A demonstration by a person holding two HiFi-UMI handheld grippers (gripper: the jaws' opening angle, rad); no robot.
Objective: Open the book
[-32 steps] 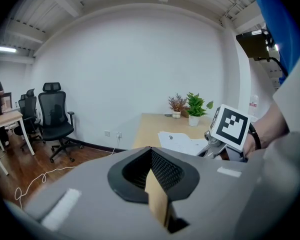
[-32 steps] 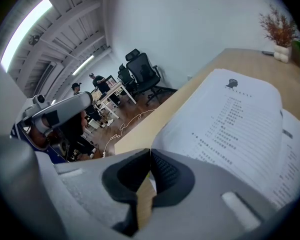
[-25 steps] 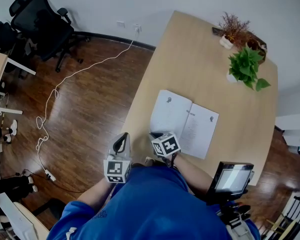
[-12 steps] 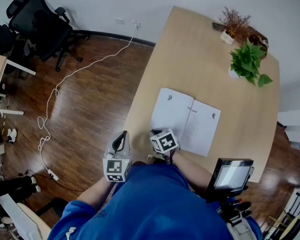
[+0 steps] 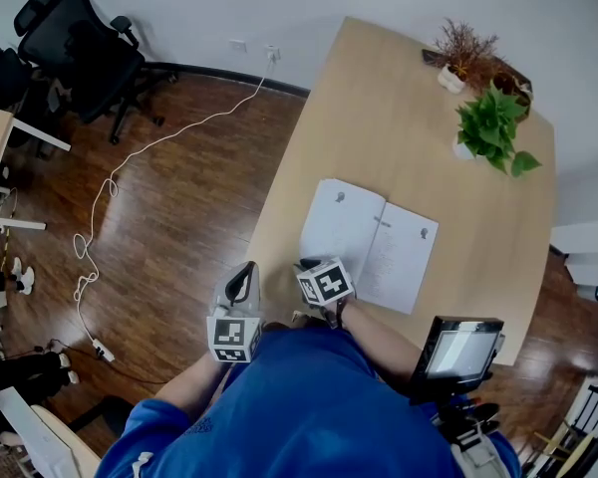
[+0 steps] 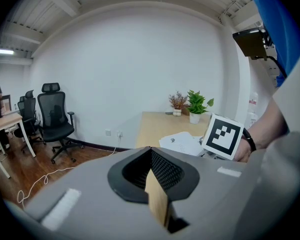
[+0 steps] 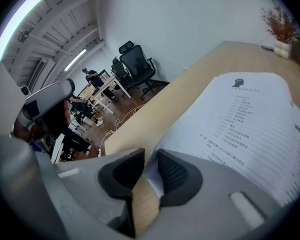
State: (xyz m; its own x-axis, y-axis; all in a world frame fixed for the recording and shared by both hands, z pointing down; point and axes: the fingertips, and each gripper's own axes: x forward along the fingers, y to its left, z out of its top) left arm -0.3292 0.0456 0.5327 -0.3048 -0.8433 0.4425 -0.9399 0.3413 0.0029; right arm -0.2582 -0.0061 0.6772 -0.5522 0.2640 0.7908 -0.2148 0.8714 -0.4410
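Note:
The book lies open and flat on the wooden table, white printed pages up. My right gripper is at the book's near left corner. In the right gripper view its jaws are opening, with a gap between the pads; the corner of the left page lies in that gap and is not pinched. My left gripper hangs beside the table's left edge, over the floor. In the left gripper view its pads meet with nothing between them, and the book shows beyond.
Two potted plants stand at the table's far right corner. A small screen is mounted at my lower right. Left of the table lie wooden floor, a white cable and a black office chair.

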